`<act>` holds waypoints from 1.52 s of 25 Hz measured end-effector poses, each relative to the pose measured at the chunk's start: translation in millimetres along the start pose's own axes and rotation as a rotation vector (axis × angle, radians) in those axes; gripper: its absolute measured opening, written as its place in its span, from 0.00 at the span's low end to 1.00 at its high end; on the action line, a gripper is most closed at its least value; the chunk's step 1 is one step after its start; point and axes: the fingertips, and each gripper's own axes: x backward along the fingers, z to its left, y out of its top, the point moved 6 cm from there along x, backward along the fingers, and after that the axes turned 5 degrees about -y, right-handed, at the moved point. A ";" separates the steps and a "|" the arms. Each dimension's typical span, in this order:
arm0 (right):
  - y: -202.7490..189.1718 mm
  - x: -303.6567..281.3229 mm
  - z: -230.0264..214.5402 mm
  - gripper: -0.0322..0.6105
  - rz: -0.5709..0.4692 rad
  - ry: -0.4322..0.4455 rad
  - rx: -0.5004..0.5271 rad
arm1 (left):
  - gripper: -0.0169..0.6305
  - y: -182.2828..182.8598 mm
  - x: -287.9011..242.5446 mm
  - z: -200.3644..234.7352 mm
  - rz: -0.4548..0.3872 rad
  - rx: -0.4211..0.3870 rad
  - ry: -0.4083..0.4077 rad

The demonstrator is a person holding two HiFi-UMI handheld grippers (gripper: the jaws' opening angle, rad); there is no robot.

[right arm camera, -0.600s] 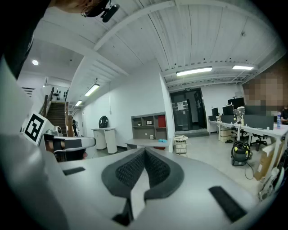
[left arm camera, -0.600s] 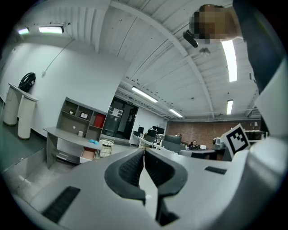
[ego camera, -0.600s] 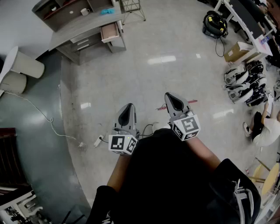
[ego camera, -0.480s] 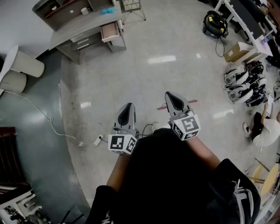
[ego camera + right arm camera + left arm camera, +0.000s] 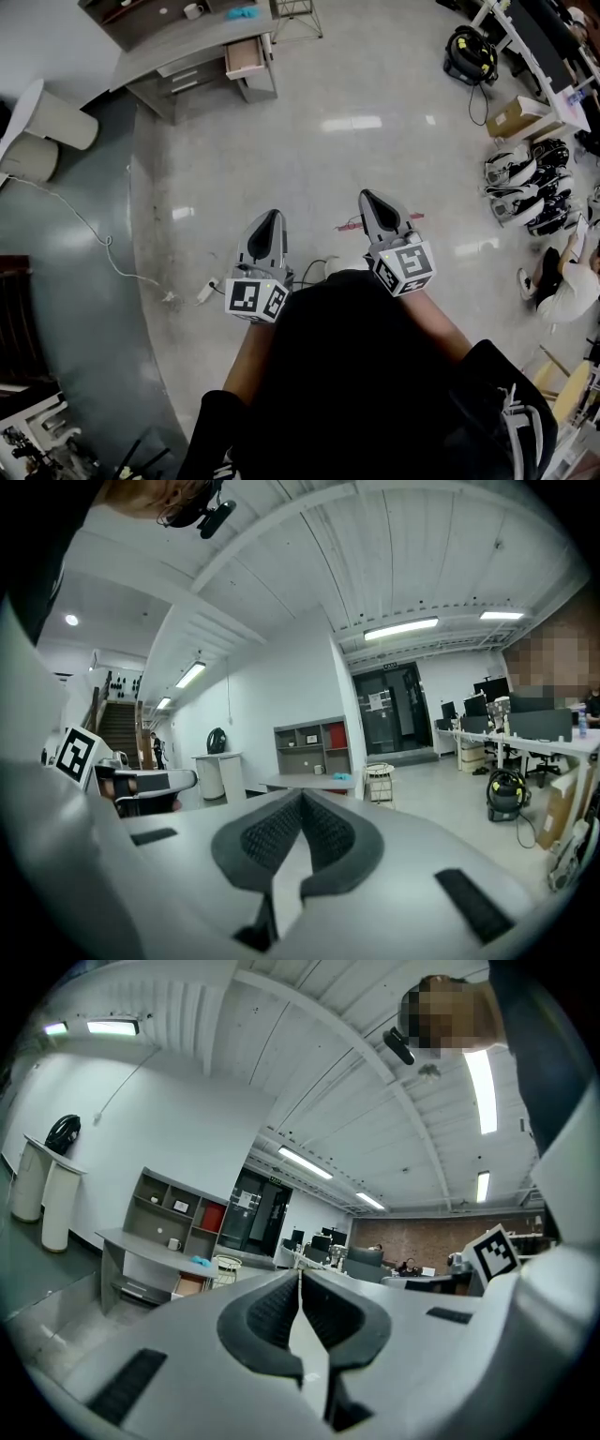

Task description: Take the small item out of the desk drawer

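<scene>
A grey desk stands far off at the top of the head view, with one drawer pulled open; I cannot make out what lies in the drawer. The desk also shows small in the left gripper view, and the same desk in the right gripper view. My left gripper is held out over the floor, shut and empty. My right gripper is beside it, also shut with nothing in it. Both point toward the desk from several steps away.
A power strip and white cable lie on the floor to the left. A wire basket stands beside the desk. At the right are a vacuum, a cardboard box, helmets and a seated person. Two white cylinders stand at the left.
The view has shifted forward a little: the desk sits higher in the head view, and both grippers have moved slightly with it. Both stay shut.
</scene>
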 end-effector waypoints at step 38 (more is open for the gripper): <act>-57.2 -85.4 -83.8 0.55 0.207 0.071 -0.041 | 0.44 -53.1 -41.0 59.9 0.140 0.042 0.270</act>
